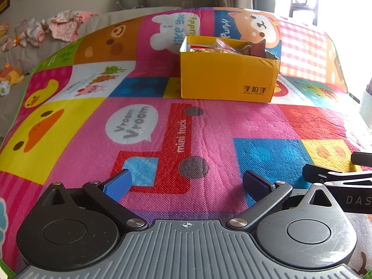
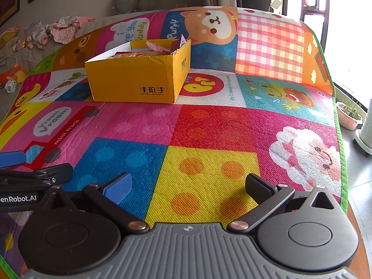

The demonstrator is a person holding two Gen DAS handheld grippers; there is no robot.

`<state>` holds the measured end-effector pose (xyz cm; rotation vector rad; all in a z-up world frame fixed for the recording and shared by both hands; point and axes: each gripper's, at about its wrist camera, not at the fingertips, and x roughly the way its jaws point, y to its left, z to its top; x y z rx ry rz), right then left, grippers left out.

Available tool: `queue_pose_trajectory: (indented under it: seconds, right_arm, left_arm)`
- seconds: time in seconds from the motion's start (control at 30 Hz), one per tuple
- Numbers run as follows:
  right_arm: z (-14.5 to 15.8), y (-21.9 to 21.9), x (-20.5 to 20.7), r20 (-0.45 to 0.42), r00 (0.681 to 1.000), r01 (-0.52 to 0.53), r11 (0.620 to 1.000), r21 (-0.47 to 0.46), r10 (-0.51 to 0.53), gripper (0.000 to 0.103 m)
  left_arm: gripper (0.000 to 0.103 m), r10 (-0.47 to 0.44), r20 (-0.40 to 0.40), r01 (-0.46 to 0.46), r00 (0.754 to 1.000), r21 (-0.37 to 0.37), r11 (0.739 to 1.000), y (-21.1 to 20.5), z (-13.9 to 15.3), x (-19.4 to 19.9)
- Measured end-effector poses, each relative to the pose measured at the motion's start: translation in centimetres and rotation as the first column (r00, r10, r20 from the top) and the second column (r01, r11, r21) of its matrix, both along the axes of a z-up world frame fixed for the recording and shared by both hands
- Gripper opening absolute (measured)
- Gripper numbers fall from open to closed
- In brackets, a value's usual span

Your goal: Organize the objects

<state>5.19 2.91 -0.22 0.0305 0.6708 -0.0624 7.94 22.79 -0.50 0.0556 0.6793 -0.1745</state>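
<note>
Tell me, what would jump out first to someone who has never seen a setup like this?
Probably the bright cartoon play mat covering the whole surface, all ducks, puppies and trucks. Toward its far side stands an open yellow cardboard box stuffed with packets. Up close, the left claw and the right claw hover open and empty over the mat.

Both hand-held grippers (image 1: 186, 182) (image 2: 188, 186) wide apart, empty

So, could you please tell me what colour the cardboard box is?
The cardboard box is yellow with dark lettering, clearest in the right wrist view.
</note>
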Motion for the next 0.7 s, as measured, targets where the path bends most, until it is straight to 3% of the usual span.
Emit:
queue_pose_trajectory:
  seconds: [0.7]
  right_arm:
    - [-0.01,-0.01,0.01,0.000,1.000,0.000,1.000,0.000,0.000,0.103]
  left_arm:
    - [0.099,-0.023,0.012,0.022,1.000,0.022,1.000,-0.41,-0.03,0.28]
